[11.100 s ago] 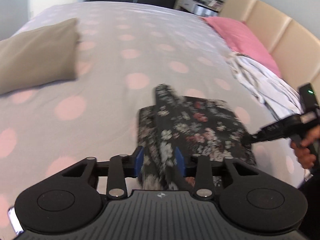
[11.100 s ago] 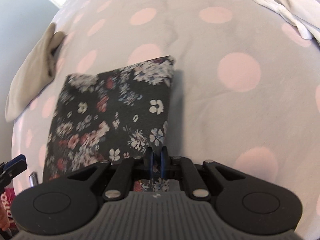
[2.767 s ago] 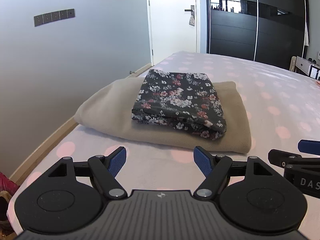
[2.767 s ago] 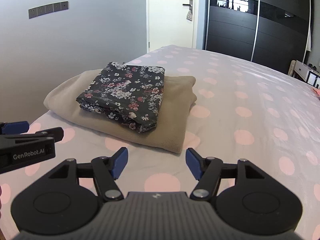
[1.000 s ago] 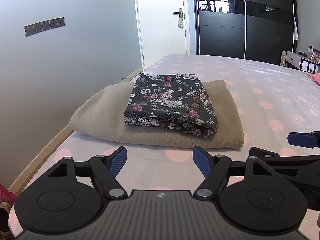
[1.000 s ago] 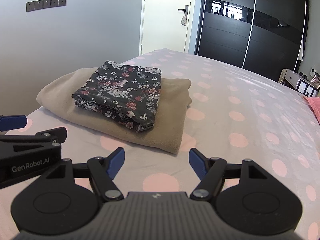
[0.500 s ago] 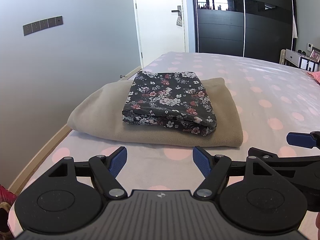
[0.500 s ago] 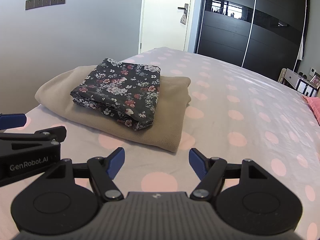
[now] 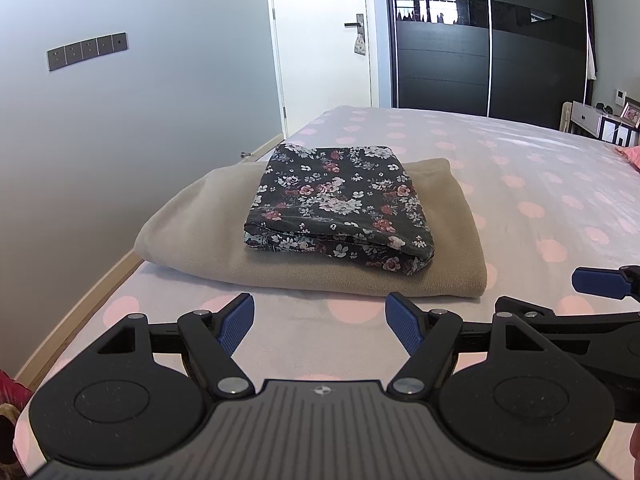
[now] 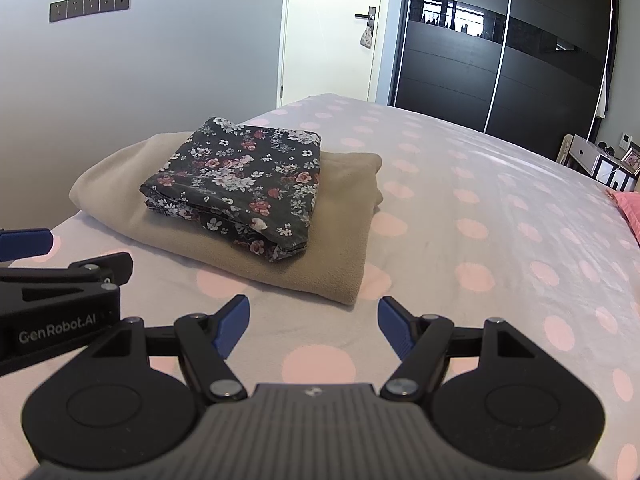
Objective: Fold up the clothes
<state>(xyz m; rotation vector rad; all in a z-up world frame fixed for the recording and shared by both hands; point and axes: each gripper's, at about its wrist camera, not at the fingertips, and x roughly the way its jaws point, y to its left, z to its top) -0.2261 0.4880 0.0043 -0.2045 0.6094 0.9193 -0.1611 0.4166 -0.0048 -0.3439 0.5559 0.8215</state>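
Hovering over the near end of the bed (image 9: pixel 520 168), both tools idle. Left gripper (image 9: pixel 320 322) has its jaws spread wide with nothing between them; right gripper (image 10: pixel 313 322) the same, wide and empty. Neither touches any cloth.

The floral garment (image 9: pixel 338 204) is folded into a flat rectangle and sits on top of the folded beige blanket (image 9: pixel 192 236), near the bed's left edge by the wall. Both are well ahead of the fingertips. To me this piece looks finished and stacked.

Risks from here:
- The stack is close to the mattress edge. A careless sweep with either tool could nudge it off towards the floor.
- The floral piece looks thin and slippery, and its open layered edge faces the grippers. Catching that edge would peel the layers and undo the fold.
- The two tools sit just beside each other, so swinging one across could clip the other.
- I can't see any other unfolded clothes from here, so the next target is unclear.
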